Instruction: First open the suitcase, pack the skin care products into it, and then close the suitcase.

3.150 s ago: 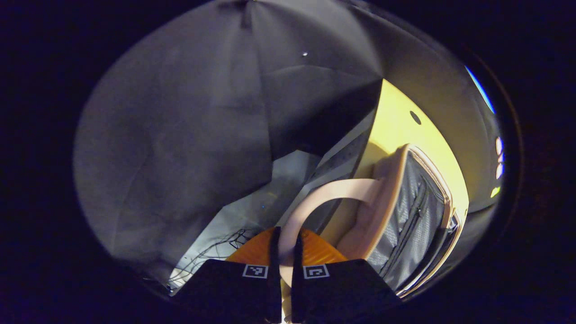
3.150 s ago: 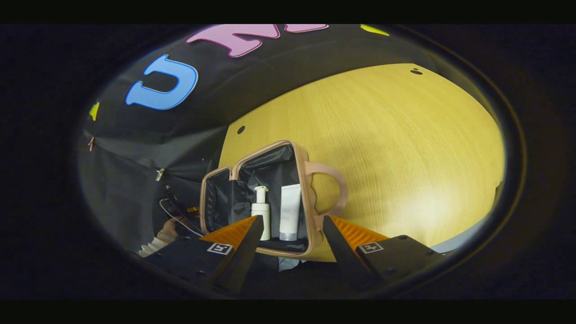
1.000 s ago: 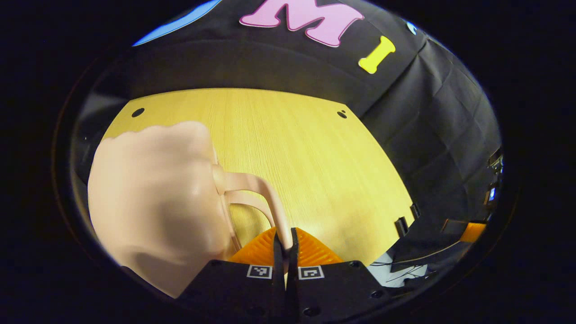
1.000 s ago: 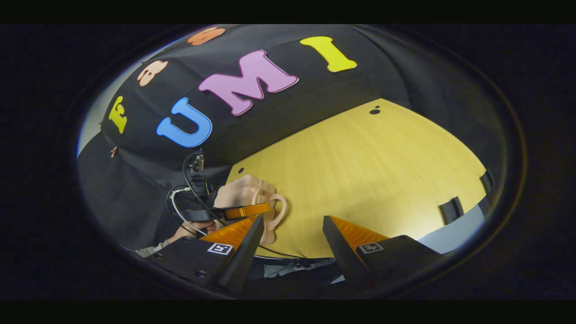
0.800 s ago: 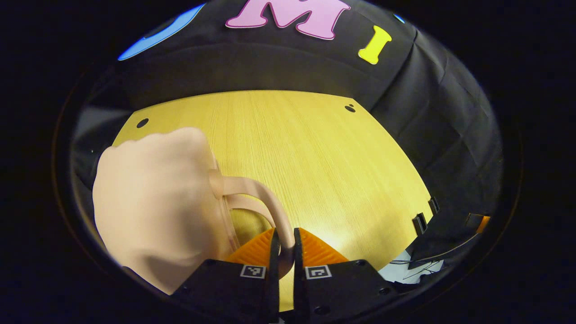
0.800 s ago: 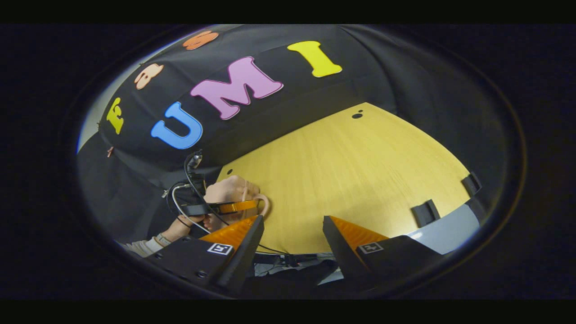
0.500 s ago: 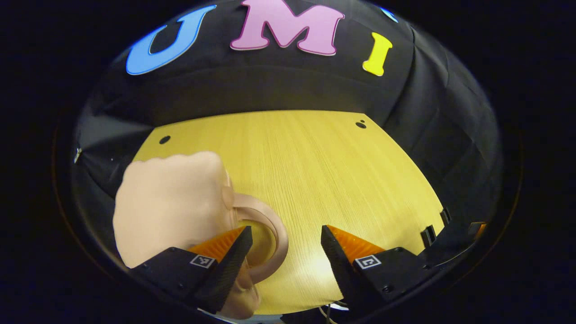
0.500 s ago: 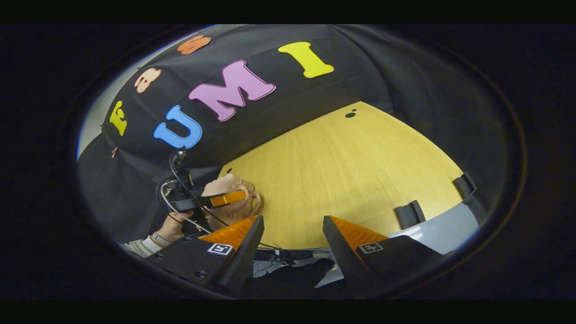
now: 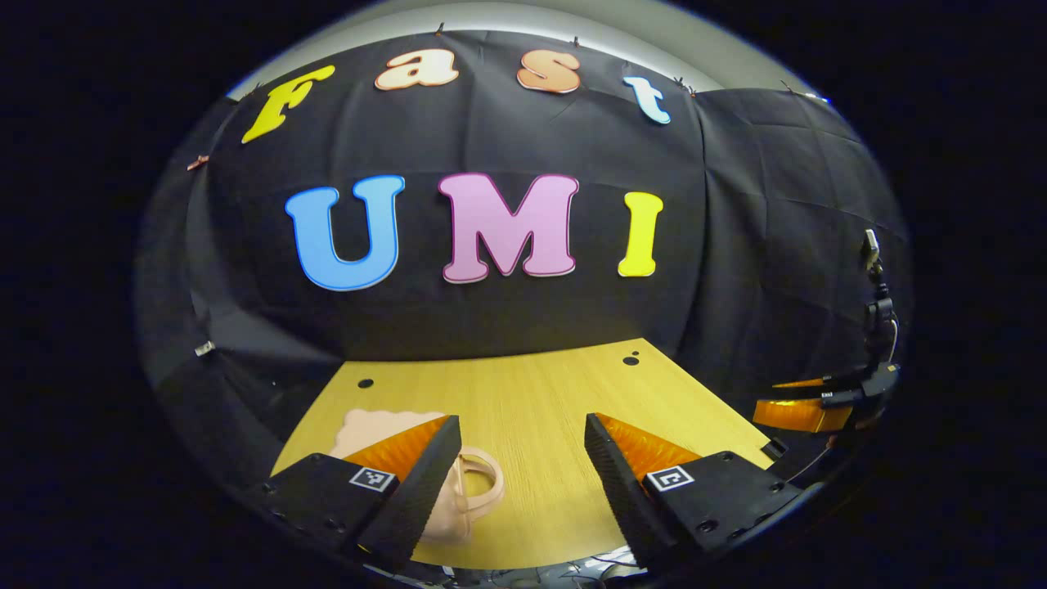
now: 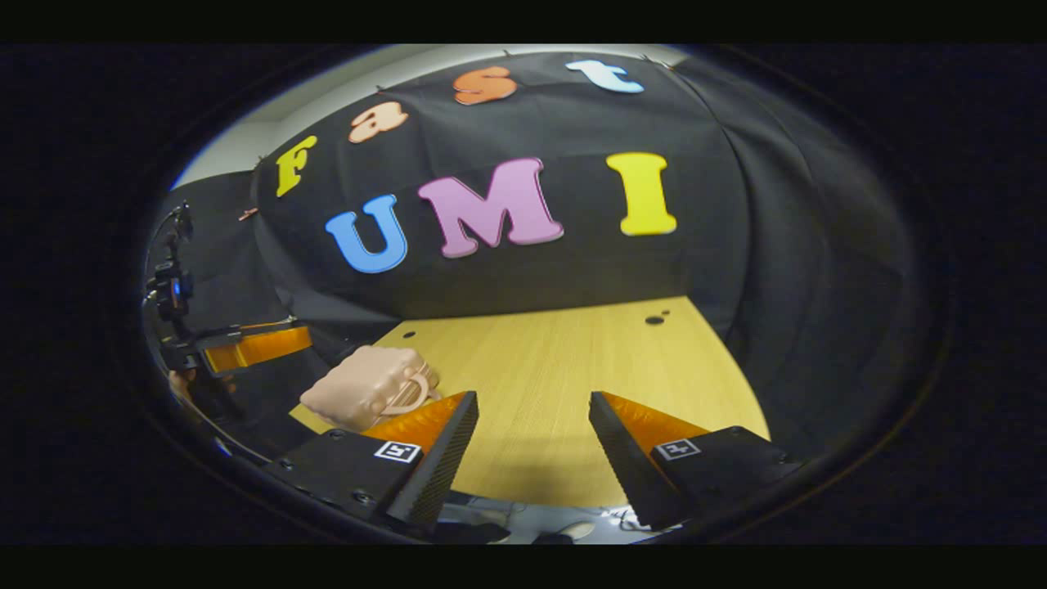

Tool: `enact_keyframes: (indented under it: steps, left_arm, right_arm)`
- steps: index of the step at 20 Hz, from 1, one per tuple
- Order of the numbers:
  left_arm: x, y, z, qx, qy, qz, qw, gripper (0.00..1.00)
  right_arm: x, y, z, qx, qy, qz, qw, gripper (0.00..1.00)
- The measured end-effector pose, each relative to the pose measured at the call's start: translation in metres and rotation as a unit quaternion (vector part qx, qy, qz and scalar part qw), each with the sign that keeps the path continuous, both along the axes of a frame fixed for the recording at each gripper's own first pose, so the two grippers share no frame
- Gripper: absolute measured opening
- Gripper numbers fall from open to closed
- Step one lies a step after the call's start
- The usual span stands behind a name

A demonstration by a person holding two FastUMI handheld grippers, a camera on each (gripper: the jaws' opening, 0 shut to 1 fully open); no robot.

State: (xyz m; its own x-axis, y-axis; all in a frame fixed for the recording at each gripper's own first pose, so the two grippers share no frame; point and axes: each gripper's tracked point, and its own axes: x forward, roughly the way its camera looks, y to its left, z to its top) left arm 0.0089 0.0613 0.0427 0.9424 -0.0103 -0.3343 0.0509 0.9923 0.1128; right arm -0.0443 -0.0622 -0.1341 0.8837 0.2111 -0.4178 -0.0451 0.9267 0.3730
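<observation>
The small pink suitcase (image 10: 360,384) lies shut on the wooden table (image 10: 556,352), near its front left corner, with the handle pointing right. In the left gripper view the suitcase (image 9: 466,499) sits low, partly behind one finger, and its handle loop is free. My left gripper (image 9: 521,421) is open, raised above the table, with nothing between its fingers. My right gripper (image 10: 533,398) is open too, over the table's front edge and to the right of the suitcase. What is inside the suitcase is hidden.
Black cloth walls close in the table at the back and on both sides. In the right gripper view the left gripper (image 10: 245,343) hangs at the far left; in the left gripper view the right gripper (image 9: 802,409) shows at the far right. Small holes dot the tabletop's far corners.
The open suitcase with two white bottles is now shut. My left gripper let go of the handle, opened and drew back and up. My right gripper also pulled back.
</observation>
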Motion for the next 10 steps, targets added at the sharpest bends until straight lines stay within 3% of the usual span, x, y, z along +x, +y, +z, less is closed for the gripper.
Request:
enact_keyframes:
  steps: [1,2,5,10]
  left_arm:
    - [-0.004,0.008,0.015,0.009,-0.02,0.016,1.0,0.97]
    - [-0.009,0.013,0.028,0.007,-0.03,0.025,0.999,0.98]
    - [-0.012,0.018,0.06,-0.003,-0.073,0.034,0.997,0.98]
    - [-0.013,0.018,0.081,-0.027,-0.095,0.031,0.995,0.98]
  right_arm:
    - [0.01,-0.003,0.019,-0.012,-0.026,-0.013,1.0,0.75]
    - [0.017,-0.001,0.04,-0.013,-0.047,-0.023,0.999,0.88]
    - [0.034,0.001,0.093,-0.027,-0.111,-0.041,0.993,0.92]
    - [0.051,0.012,0.126,-0.073,-0.16,-0.053,0.983,0.93]
